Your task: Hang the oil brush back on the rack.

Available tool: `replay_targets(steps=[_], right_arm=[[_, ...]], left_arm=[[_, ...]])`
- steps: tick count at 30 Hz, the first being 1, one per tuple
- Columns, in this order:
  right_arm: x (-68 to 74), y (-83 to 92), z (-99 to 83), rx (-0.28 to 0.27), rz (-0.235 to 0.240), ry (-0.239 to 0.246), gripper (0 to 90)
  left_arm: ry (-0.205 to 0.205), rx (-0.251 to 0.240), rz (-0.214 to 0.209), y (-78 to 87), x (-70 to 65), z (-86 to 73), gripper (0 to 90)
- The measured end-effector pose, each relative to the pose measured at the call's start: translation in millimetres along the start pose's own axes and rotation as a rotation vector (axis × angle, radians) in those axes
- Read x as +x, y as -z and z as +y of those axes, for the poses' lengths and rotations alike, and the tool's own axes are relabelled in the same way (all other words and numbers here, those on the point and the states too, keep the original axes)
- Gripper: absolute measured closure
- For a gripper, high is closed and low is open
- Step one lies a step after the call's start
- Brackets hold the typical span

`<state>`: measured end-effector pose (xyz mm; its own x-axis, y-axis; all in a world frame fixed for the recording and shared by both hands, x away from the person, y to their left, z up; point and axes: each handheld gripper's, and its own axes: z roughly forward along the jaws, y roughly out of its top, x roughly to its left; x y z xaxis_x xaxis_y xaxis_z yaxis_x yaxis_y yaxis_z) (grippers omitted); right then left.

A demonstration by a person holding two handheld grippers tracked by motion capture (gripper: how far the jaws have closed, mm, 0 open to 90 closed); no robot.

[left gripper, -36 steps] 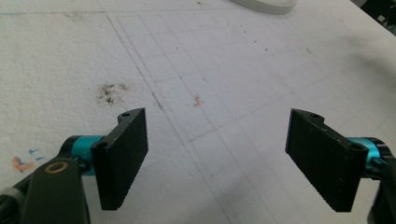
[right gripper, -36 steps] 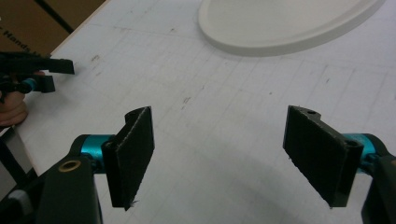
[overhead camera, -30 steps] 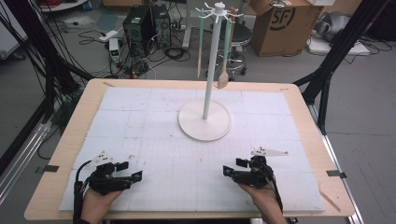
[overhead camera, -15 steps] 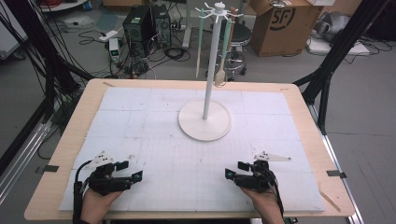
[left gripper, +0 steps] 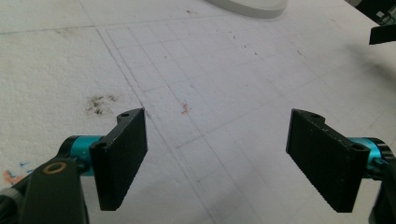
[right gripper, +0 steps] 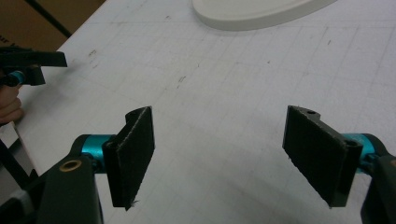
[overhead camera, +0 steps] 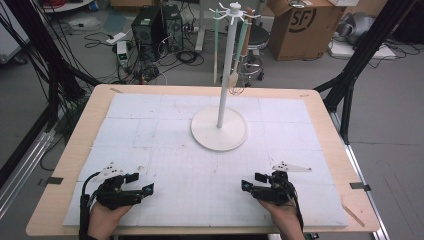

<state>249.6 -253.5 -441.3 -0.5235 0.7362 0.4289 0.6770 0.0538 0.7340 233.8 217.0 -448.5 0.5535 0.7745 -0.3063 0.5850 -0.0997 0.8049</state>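
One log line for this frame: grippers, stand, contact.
left gripper: open, empty | right gripper: open, empty | stand: mid-table, untouched

A laboratory or recording workshop is shown. A wooden table (overhead camera: 65, 165) is covered with a white gridded mat (overhead camera: 165, 150) and is flanked by black metal frame struts (overhead camera: 365, 45). On the grey floor behind it, computer towers (overhead camera: 150, 25), a power strip (overhead camera: 121, 47) and tangled cables (overhead camera: 165, 65) are seen, together with a cardboard box (overhead camera: 305, 25) and a stool (overhead camera: 255, 37). A white hanger stand (overhead camera: 220, 127) is placed on the mat. Handheld data-collection devices are held at the near edge: a left gripper (overhead camera: 139, 183) and a right gripper (overhead camera: 253, 181), each fitted with a camera and trailing cable.
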Motion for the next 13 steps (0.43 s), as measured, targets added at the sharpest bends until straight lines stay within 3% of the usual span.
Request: replay_targets(steps=[13], right_arm=[[-0.4,0.3,0.1,0.000,0.006,-0.003,24.5]], left_arm=[[-0.001,-0.001,0.001,-0.1,0.4,-0.2,21.2]])
